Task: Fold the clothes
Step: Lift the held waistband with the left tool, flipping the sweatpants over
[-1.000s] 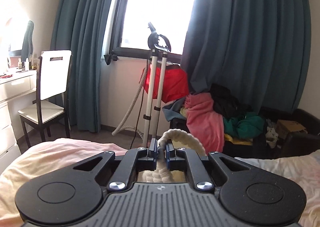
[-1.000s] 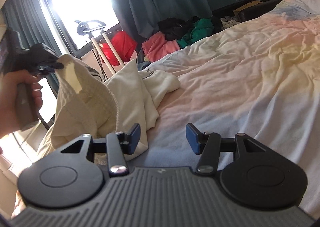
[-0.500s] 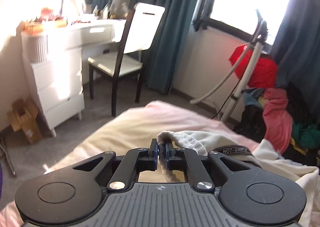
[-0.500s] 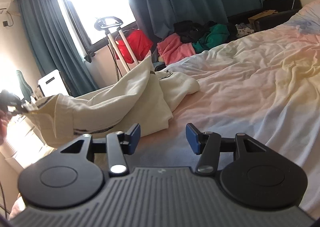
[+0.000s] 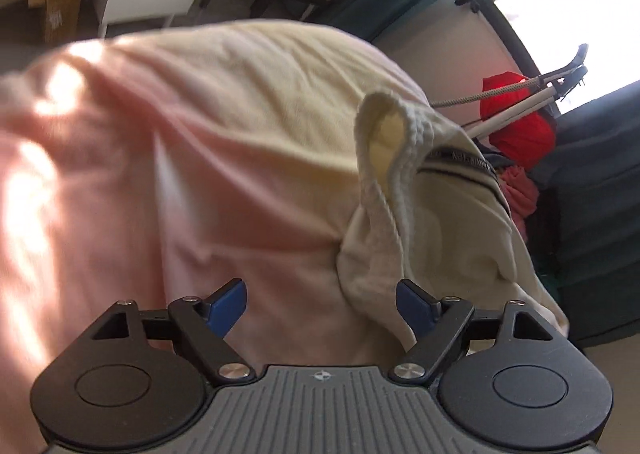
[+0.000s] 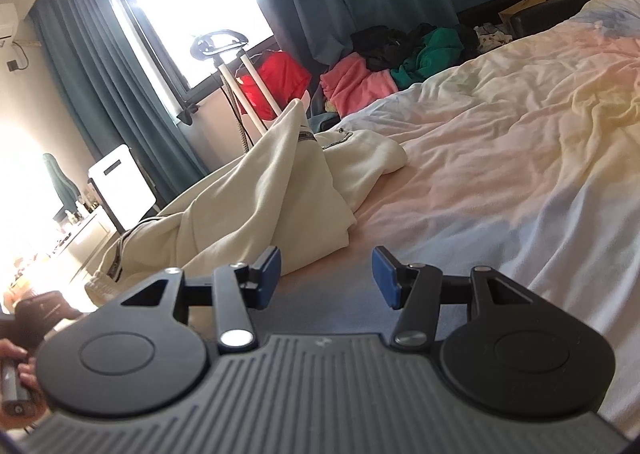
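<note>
A cream sweatshirt (image 6: pixel 276 206) with a ribbed cuff and a dark printed band lies crumpled on the bed. In the left wrist view its ribbed cuff (image 5: pixel 392 158) stands up in a loop just ahead of the right finger. My left gripper (image 5: pixel 322 308) is open and empty, tilted down over the pink and cream bedsheet (image 5: pixel 180 174). My right gripper (image 6: pixel 326 274) is open and empty, low over the sheet (image 6: pixel 500 174), just to the right of the sweatshirt's near edge.
A pile of pink, green and black clothes (image 6: pixel 392 58) lies beyond the bed's far edge. A garment steamer stand (image 6: pixel 240 82) and a red bag (image 6: pixel 280 78) stand by the window. A white chair (image 6: pixel 120 186) and dresser are at the left.
My left gripper has opened and let go of the ribbed cuff, and has tipped down toward the bed. The sweatshirt has dropped onto the sheet. My right gripper has stayed open.
</note>
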